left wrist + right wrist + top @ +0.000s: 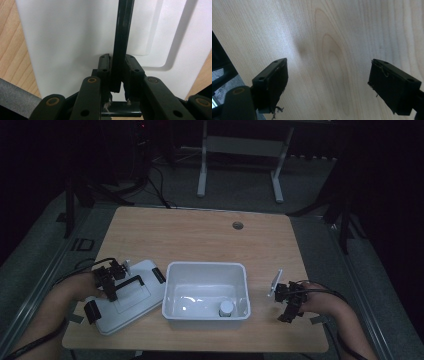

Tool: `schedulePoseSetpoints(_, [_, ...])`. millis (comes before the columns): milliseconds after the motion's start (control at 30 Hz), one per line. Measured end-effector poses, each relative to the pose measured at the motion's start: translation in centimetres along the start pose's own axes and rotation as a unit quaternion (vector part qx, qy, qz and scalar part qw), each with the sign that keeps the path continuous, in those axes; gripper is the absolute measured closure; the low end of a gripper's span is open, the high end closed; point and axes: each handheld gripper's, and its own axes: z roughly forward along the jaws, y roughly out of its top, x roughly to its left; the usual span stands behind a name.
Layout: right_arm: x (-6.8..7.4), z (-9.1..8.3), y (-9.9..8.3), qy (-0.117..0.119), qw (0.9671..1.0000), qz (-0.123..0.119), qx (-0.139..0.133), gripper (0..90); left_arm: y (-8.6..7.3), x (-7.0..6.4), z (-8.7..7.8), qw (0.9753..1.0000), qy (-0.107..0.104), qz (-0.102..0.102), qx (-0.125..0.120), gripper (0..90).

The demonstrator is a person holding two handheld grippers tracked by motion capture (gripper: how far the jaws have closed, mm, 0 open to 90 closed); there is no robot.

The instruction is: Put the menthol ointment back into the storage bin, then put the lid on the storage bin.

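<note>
A white lid (145, 270) with a black handle (131, 281) and black latches lies flat on the table, left of an open white bin (205, 266). My left gripper (111, 291) is on the lid. In the left gripper view it (117, 58) is shut on the handle bar (123, 30), with the lid (62, 37) beneath. A small white-capped jar (226, 308) stands inside the bin at its front right corner. My right gripper (288, 312) rests right of the bin. In the right gripper view it (329, 75) is open over bare wood, holding nothing.
The wooden table (200, 235) has a round cable hole (237, 225) near its far edge. The lid's front corner lies close to the table's front edge. White desk legs (202, 170) and cables stand on the dark floor beyond.
</note>
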Motion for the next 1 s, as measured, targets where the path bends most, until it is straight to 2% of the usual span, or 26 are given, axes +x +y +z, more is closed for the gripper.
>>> schedulePoseSetpoints(33, [0.0,0.2,-0.1,0.000,1.0000,0.003,0.001,15.4,0.0,0.0,0.0,1.0000,0.001,0.000,0.001,82.9])
schedulePoseSetpoints(233, [0.1,0.4,-0.3,0.003,1.0000,0.003,-0.001,15.4,0.2,-0.4,-0.2,0.9999,0.010,0.011,0.009,83.6])
schedulePoseSetpoints(533, [-0.1,0.1,-0.3,0.001,1.0000,0.006,0.000,15.4,-0.2,0.2,-0.6,0.9997,-0.022,0.013,0.001,83.9])
schedulePoseSetpoints(700, [-0.1,-0.1,-0.3,0.001,1.0000,0.007,0.002,15.8,-0.7,0.0,-2.0,0.9994,-0.022,0.024,-0.008,83.8])
schedulePoseSetpoints(800, [-0.1,-0.1,-0.3,0.000,1.0000,0.009,0.002,15.8,-1.2,-0.1,-3.1,0.9995,-0.022,0.020,-0.010,83.8])
schedulePoseSetpoints(1000, [-0.1,-0.2,-0.1,-0.001,1.0000,0.006,0.003,15.7,-2.2,-0.4,-5.1,0.9992,-0.018,0.030,-0.018,83.8])
